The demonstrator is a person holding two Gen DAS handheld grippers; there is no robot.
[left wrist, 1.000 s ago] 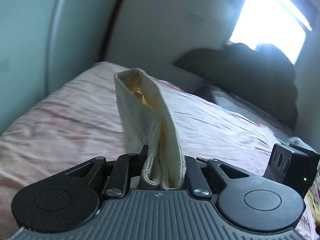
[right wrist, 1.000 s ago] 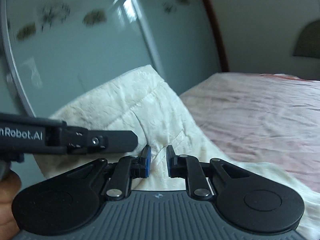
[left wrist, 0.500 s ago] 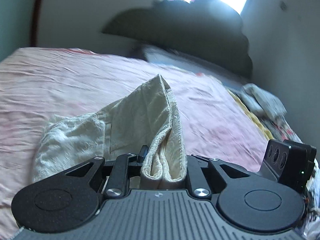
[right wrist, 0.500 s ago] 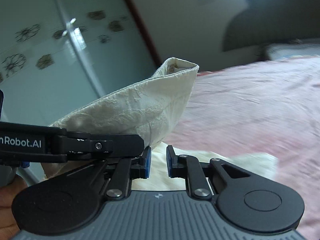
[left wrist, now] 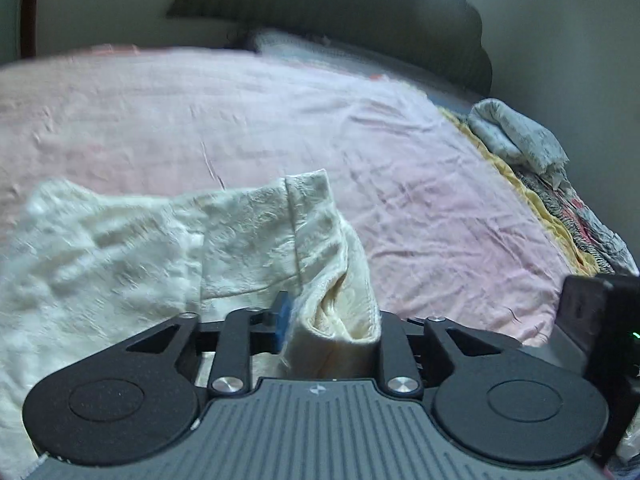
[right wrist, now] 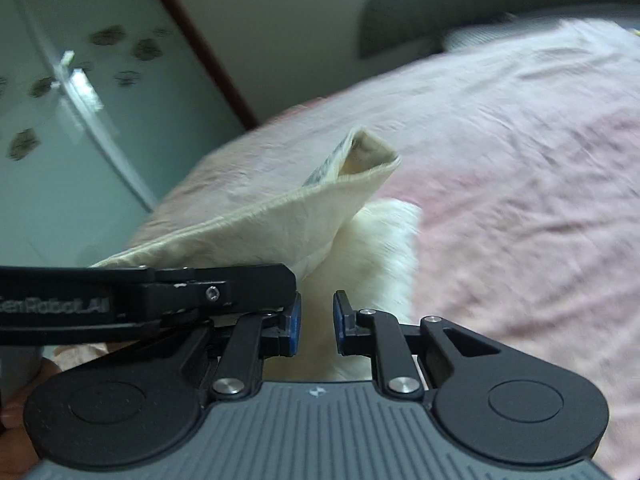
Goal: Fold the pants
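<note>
Cream pants [left wrist: 120,248] lie crumpled on the pink bed sheet [left wrist: 280,120]. A folded end of them rises between the jaws of my left gripper [left wrist: 330,312]. Those jaws are opening: the blue pad [left wrist: 282,316] shows beside the fold, which sags hollow and is no longer squeezed. In the right wrist view the same pant end [right wrist: 320,208] sticks out past one of the left gripper's fingers [right wrist: 224,288]. My right gripper [right wrist: 317,308] sits just right of it with a narrow gap between its pads. No cloth is pinched there, and blurred cream fabric lies beneath.
A dark headboard [left wrist: 320,12] stands at the far end of the bed. Crumpled grey bedding [left wrist: 516,136] and a patterned blanket line its right edge. A pale wardrobe door with flower decals [right wrist: 60,100] is on the left. A hand [right wrist: 16,392] shows at the lower left.
Both grippers swung across the bed and came down. The raised pant end dropped onto the rest of the pants. The left jaws parted, so the blue pad now shows.
</note>
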